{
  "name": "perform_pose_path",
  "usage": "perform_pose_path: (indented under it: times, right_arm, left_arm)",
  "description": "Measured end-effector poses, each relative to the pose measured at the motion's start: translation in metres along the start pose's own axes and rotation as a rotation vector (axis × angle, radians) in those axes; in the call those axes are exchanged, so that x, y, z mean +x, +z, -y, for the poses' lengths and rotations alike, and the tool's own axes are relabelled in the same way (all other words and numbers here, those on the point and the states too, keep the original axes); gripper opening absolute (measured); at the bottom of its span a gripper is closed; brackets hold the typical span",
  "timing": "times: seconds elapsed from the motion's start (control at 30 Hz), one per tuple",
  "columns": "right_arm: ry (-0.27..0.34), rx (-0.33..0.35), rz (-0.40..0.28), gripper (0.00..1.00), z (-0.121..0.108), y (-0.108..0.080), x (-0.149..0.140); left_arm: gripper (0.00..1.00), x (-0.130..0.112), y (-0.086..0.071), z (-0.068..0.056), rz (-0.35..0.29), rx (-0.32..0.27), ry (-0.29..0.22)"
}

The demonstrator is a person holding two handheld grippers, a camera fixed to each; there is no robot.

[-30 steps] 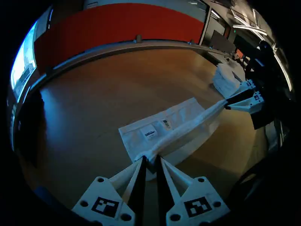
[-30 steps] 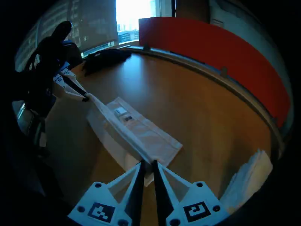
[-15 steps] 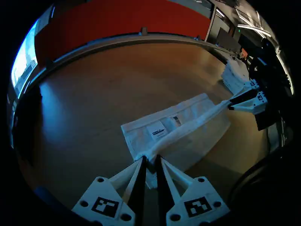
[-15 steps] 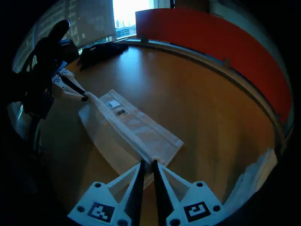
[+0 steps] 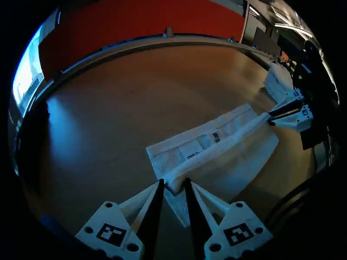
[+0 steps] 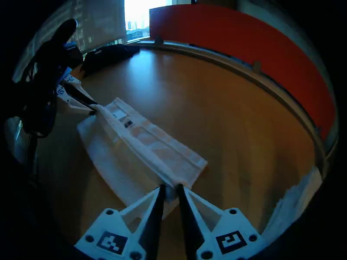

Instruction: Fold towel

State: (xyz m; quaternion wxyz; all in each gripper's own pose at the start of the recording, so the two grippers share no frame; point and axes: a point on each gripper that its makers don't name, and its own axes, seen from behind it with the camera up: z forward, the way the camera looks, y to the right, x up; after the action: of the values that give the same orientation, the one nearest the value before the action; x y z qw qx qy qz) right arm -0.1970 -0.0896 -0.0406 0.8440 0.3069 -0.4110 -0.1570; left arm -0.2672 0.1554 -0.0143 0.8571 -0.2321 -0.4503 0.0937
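A white towel (image 5: 225, 149) lies long and narrow on the wooden table (image 5: 130, 95), its raised folded edge stretched between both grippers. My left gripper (image 5: 173, 182) is shut on one end of that edge. The right gripper (image 5: 270, 117) pinches the far end at the right. In the right gripper view, my right gripper (image 6: 170, 187) is shut on the near end of the towel (image 6: 130, 151). The left gripper (image 6: 92, 109), held by a dark-sleeved hand, grips the far end. A label patch shows on the towel's lower layer.
A stack of folded white towels (image 5: 279, 80) sits near the table's right side, seen also as the stack (image 6: 295, 199). A dark bag (image 6: 108, 54) lies at the far end by the window. A red partition (image 5: 139, 26) runs behind the table's rim.
Both grippers have lowered and carried the folded edge forward. More of the towel now rests flat on the table, and the front flap has spread out wider.
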Motion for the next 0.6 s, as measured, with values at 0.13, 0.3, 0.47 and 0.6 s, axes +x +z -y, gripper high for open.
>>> perform_pose_path:
  times: [0.13, 0.3, 0.47, 0.6]
  right_arm:
    - [-0.010, -0.025, 0.003, 0.35, -0.008, 0.002, 0.000]
    - [-0.027, -0.054, 0.006, 0.41, -0.018, 0.005, 0.001]
    - [-0.022, -0.080, -0.006, 0.45, -0.025, 0.007, 0.007]
    - [-0.013, -0.098, -0.024, 0.51, -0.031, 0.007, 0.014]
  left_arm:
    - [0.42, 0.001, 0.001, 0.005, 0.000, 0.017, 0.019]
    - [0.43, 0.004, 0.002, 0.011, -0.002, 0.040, 0.044]
    - [0.43, 0.010, 0.001, 0.015, -0.016, 0.050, 0.043]
    - [0.43, 0.015, -0.001, 0.021, -0.024, 0.059, 0.032]
